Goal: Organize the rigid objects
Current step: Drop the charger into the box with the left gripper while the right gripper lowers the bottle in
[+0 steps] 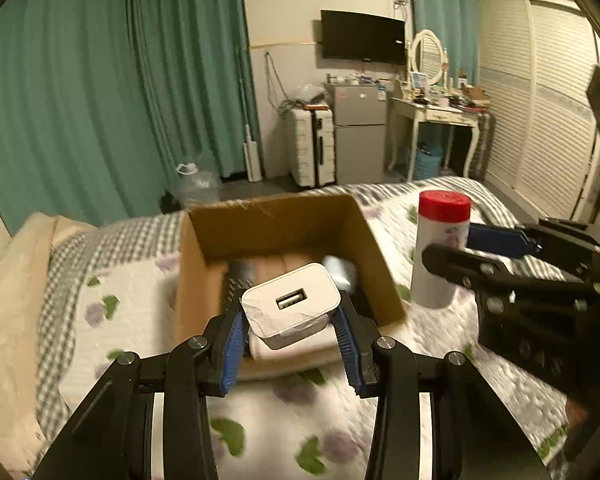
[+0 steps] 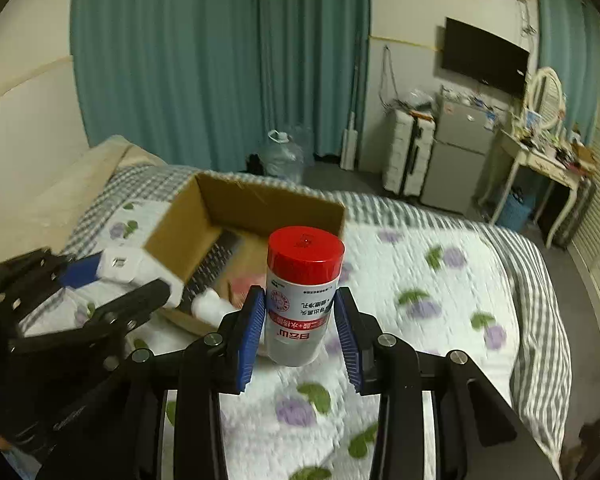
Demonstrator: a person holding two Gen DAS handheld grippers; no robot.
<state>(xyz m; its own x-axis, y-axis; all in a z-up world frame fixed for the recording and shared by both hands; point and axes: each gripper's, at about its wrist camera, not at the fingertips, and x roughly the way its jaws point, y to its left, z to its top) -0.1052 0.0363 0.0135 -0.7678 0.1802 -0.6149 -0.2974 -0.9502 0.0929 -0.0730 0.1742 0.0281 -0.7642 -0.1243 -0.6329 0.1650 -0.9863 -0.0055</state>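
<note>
progress: judged partway, two items in hand, not yet boxed | left gripper [image 1: 290, 322] fingers clamped on USB charger [image 1: 290, 304], held over near rim of cardboard box [image 1: 260, 220] | right gripper [image 2: 300, 330] fingers grip red-capped bottle [image 2: 302, 296], box ahead-left | box holds keyboard-like item [image 2: 210, 268], white object [image 2: 206, 306], other contents unclear

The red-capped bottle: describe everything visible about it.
The bottle is a white cylinder, apparently plastic, with a glossy red screw cap and a label bearing red and dark print that reads upside down. It stands upright, cap on, clamped between the blue pads of the right tool above the quilt, right of the box. Whether its base touches the quilt is unclear.
</note>
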